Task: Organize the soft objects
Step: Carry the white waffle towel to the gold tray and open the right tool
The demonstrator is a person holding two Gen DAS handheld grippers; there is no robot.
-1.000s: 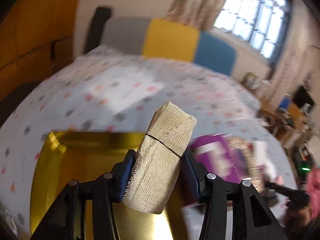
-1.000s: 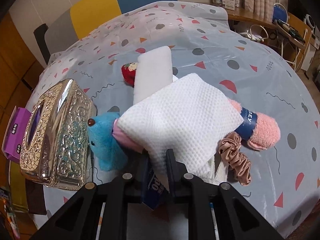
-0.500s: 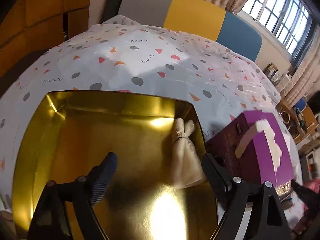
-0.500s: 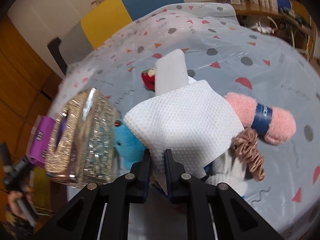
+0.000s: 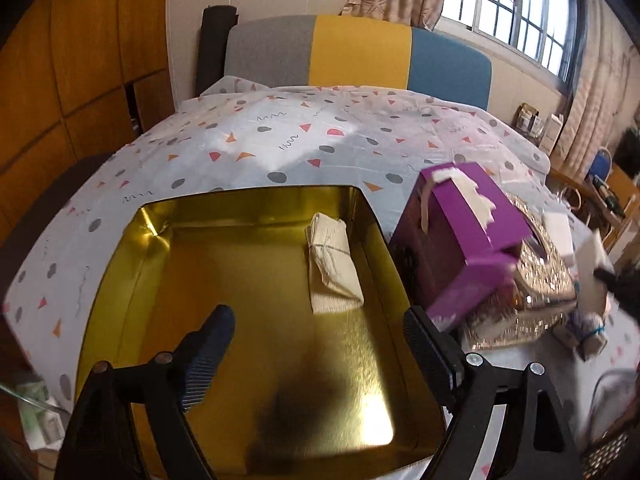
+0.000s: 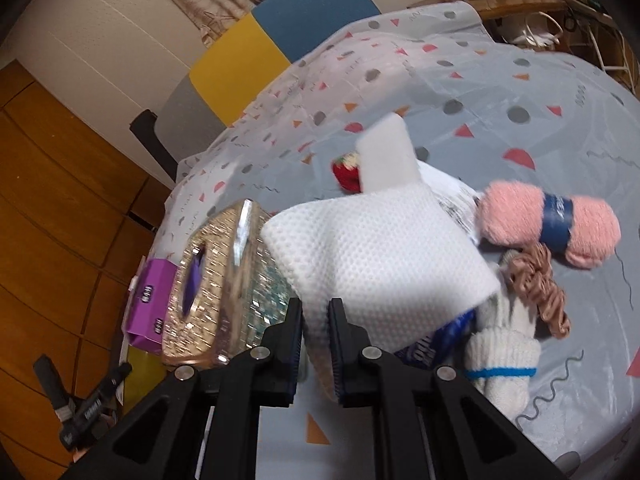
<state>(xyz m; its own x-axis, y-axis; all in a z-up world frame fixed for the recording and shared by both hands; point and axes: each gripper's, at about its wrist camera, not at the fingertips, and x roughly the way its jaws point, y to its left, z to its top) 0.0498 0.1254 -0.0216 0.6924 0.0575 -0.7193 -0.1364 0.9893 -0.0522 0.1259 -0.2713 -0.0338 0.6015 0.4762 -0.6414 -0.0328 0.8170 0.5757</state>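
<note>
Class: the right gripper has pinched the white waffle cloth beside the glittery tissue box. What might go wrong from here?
1. The right gripper holds only an edge of the white waffle cloth, so it might slip free.
2. The hanging cloth could drag the white sponge block or brush the glittery tissue box on its way.

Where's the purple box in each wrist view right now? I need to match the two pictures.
Left wrist: purple box sits right of centre, beside the gold tray.
Right wrist: the box shows at the left edge, behind the glittery tissue case.
Shared landmark: that tissue case, against the box.
</note>
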